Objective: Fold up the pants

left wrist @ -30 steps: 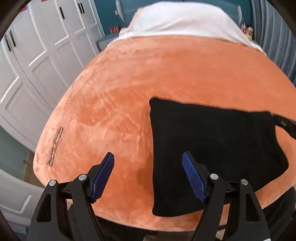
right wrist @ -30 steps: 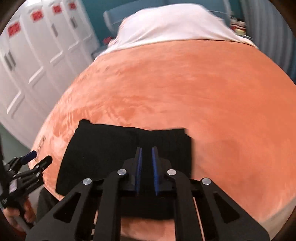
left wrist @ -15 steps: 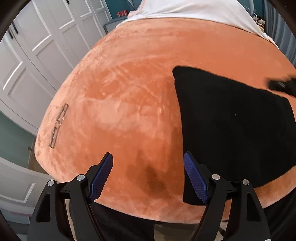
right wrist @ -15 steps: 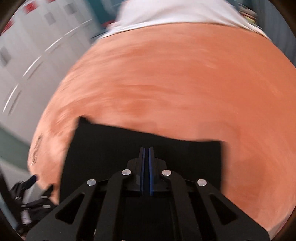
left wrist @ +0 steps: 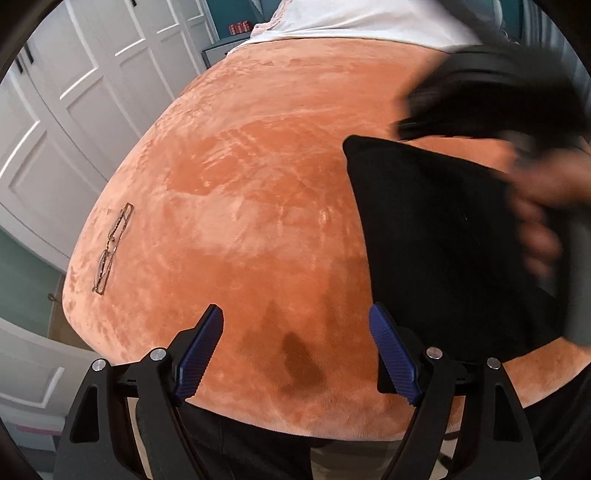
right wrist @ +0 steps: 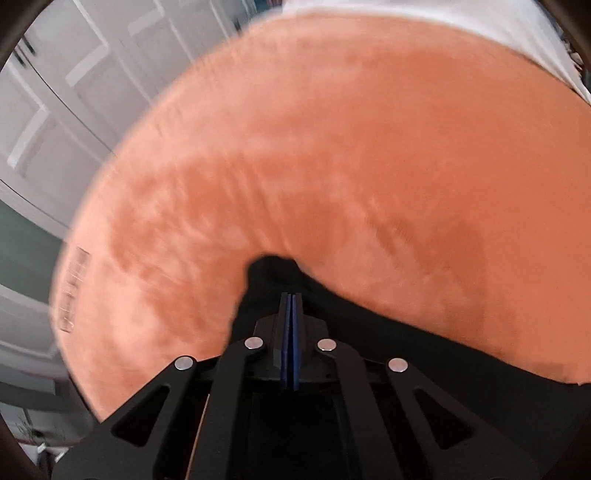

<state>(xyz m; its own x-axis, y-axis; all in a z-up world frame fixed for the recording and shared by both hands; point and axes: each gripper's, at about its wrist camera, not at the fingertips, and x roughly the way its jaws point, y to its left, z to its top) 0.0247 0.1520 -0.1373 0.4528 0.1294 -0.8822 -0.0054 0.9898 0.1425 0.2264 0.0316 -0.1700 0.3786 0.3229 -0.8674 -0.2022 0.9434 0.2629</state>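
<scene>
The black folded pants (left wrist: 436,236) lie on the orange plush bed cover (left wrist: 258,184) at the right of the left wrist view. My left gripper (left wrist: 295,343) is open and empty, just above the bed's near edge, left of the pants. My right gripper (right wrist: 291,299) is shut on a raised fold of the pants (right wrist: 273,273), which it lifts off the cover. In the left wrist view the right gripper's body (left wrist: 491,99) shows blurred over the pants' far edge, with the hand that holds it (left wrist: 543,206).
A pair of glasses (left wrist: 110,247) lies on the cover near its left edge. White cupboard doors (left wrist: 74,110) stand to the left. A white sheet (left wrist: 369,18) covers the bed's far end. A dark stain (left wrist: 299,362) marks the cover near the front.
My right gripper closed on the pants and lifted a fold up and leftward. My left gripper stayed open and drew back toward the bed's left front.
</scene>
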